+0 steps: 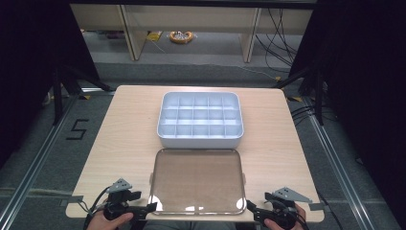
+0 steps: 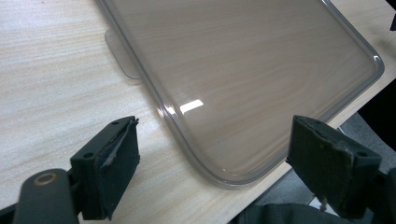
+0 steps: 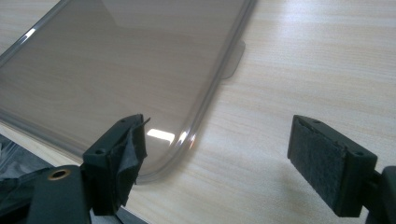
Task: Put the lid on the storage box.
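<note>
With my left gripper (image 1: 152,207) and right gripper (image 1: 250,207) both wide open and empty at the near corners of the clear lid (image 1: 196,181) lying flat on the bench (image 1: 124,139), I judge I'm lining up to grasp it, next closing on its rim and carrying it to the compartment box (image 1: 200,120) just behind.

The high view is looking forward and down over the whole table (image 1: 124,124), while both gripper views are peering close and low, sharing the lid's (image 2: 243,70) near corners.
</note>
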The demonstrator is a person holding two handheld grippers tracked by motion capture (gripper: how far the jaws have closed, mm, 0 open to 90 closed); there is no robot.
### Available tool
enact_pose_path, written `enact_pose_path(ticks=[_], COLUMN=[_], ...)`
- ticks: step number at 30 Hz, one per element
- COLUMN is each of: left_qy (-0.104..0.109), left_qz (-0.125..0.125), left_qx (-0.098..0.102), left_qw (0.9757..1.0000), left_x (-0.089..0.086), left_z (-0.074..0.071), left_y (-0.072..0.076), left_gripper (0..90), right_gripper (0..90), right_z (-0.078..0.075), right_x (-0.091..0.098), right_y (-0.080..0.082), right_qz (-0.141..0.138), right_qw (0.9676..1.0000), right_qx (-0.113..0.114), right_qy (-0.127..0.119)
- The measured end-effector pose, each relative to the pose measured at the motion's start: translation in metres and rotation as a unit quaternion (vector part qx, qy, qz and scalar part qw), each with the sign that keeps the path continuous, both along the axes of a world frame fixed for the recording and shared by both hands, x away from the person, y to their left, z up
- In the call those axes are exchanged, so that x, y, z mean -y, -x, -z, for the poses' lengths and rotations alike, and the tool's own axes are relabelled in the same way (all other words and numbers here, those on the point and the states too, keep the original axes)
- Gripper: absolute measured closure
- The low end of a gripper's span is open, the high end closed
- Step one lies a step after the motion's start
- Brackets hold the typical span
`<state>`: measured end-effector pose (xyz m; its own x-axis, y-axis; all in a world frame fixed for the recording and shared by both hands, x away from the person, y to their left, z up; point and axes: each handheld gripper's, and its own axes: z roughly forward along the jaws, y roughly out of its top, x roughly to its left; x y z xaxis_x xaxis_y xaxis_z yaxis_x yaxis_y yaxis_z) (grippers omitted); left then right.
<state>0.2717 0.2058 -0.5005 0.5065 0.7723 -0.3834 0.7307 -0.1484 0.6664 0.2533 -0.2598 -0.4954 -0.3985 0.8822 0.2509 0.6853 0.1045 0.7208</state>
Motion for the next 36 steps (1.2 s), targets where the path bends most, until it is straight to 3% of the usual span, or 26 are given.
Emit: enact_pose_path(ticks=[8, 9, 10, 11, 14, 15, 18, 19, 20, 24, 25, 28, 29, 30, 31, 35, 36], left_qy=[0.003, 0.006, 0.006, 0.011, 0.018, 0.025, 0.032, 0.028, 0.028, 0.023, 0.013, 0.018, 0.012, 0.012, 0.000, -0.003, -0.015], left_qz=[0.005, 0.004, 0.004, 0.004, 0.005, 0.012, 0.024, 0.025, 0.025, 0.023, 0.021, 0.008, -0.006, -0.006, -0.003, -0.005, 0.004], left_qx=[-0.003, -0.005, -0.005, -0.005, -0.002, -0.001, 0.002, 0.001, 0.001, 0.007, 0.009, 0.009, 0.004, 0.004, 0.003, -0.007, -0.006], left_qw=[1.0000, 1.0000, 1.0000, 0.9999, 0.9998, 0.9996, 0.9992, 0.9993, 0.9993, 0.9995, 0.9997, 0.9998, 0.9999, 0.9999, 1.0000, 1.0000, 0.9999], left_x=[0.002, 0.003, 0.003, 0.002, 0.004, 0.004, 0.006, 0.009, 0.009, 0.011, 0.010, 0.010, 0.009, 0.009, 0.008, 0.009, 0.009], left_z=[0.000, 0.000, 0.000, 0.000, -0.001, -0.001, 0.000, 0.001, 0.001, 0.001, 0.001, 0.002, 0.003, 0.003, 0.006, 0.010, 0.011], left_y=[0.001, 0.002, 0.002, 0.003, 0.005, 0.009, 0.014, 0.019, 0.019, 0.022, 0.022, 0.018, 0.015, 0.015, 0.010, 0.005, 0.004], left_gripper=[16.0, 16.0, 16.0, 15.8, 15.7, 15.7, 15.6, 15.7, 15.9, 18.7, 22.5, 25.4, 27.7, 28.6, 30.2, 36.2, 37.3], right_gripper=[19.7, 19.7, 19.7, 19.6, 19.3, 18.8, 17.3, 17.8, 17.8, 20.2, 22.8, 25.6, 28.2, 28.2, 30.2, 33.1, 33.6], right_z=[0.001, 0.000, 0.000, 0.001, 0.001, -0.001, 0.001, 0.000, 0.001, 0.002, 0.002, 0.002, 0.002, 0.002, 0.005, 0.007, 0.008], right_x=[0.000, -0.003, -0.003, 0.000, -0.002, -0.003, -0.001, -0.004, -0.003, -0.005, -0.006, -0.009, -0.015, -0.015, -0.015, -0.016, -0.017], right_y=[0.000, 0.001, 0.001, -0.001, 0.001, 0.002, -0.001, 0.001, -0.001, -0.002, -0.005, -0.007, -0.008, -0.008, -0.013, -0.019, -0.021], right_qz=[0.001, 0.017, 0.017, 0.000, 0.010, 0.008, -0.011, -0.005, -0.013, -0.018, -0.020, -0.021, -0.014, -0.014, -0.021, -0.027, -0.025], right_qw=[1.0000, 0.9993, 0.9993, 0.9999, 0.9994, 0.9987, 0.9993, 0.9984, 0.9985, 0.9981, 0.9980, 0.9980, 0.9964, 0.9964, 0.9977, 0.9970, 0.9961], right_qx=[-0.004, -0.024, -0.024, -0.009, -0.022, -0.021, -0.001, -0.016, -0.005, -0.014, -0.018, -0.020, -0.040, -0.040, -0.029, -0.039, -0.049], right_qy=[-0.005, -0.022, -0.022, -0.015, -0.025, -0.047, -0.035, -0.054, -0.052, -0.057, -0.057, -0.057, -0.074, -0.074, -0.057, -0.062, -0.068])
